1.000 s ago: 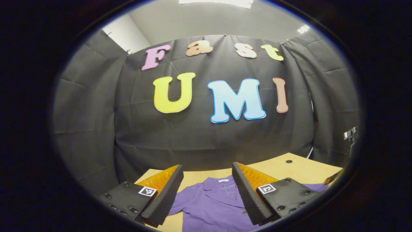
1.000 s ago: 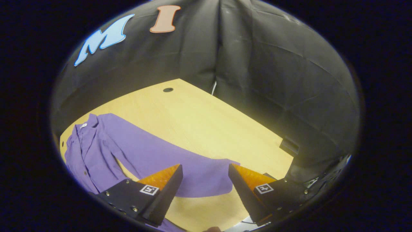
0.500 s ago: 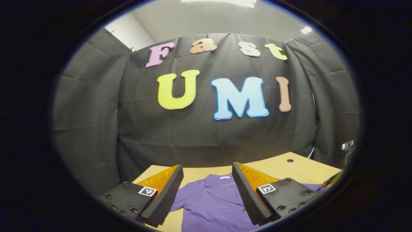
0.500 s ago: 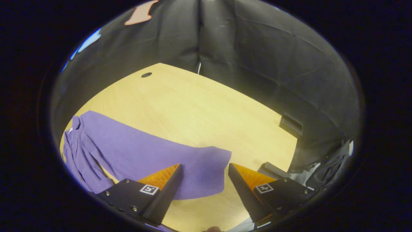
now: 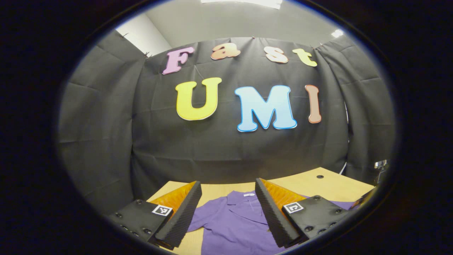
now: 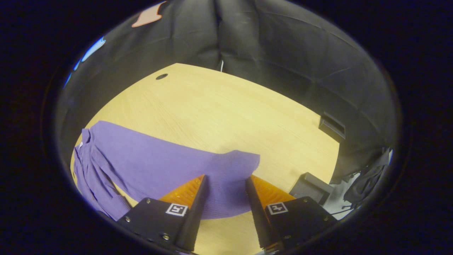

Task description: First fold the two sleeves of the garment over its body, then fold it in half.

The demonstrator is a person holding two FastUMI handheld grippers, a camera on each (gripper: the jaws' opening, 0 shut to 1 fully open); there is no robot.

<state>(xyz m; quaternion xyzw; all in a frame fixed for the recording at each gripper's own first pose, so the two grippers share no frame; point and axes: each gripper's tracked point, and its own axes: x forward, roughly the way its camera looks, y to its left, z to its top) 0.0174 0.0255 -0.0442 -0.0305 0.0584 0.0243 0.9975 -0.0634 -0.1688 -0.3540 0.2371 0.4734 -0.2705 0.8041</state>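
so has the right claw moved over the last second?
Yes. The right claw has come down and forward over the sleeve cuff, with the table hole sliding up the right gripper view. Its fingers have also narrowed but remain open.

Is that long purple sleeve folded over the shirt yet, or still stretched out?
Still stretched out. The long purple sleeve lies flat across the light wooden table, away from the shirt's body, its cuff end between the right tongs' open fingers.

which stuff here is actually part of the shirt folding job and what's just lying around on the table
Part of the job:
- purple shirt, body flat on the wooden table
- its long sleeve, spread out sideways
- right gripper, over the cuff end
- left gripper, near the collar

Lying about:
- dark box at the table edge
- cable hole
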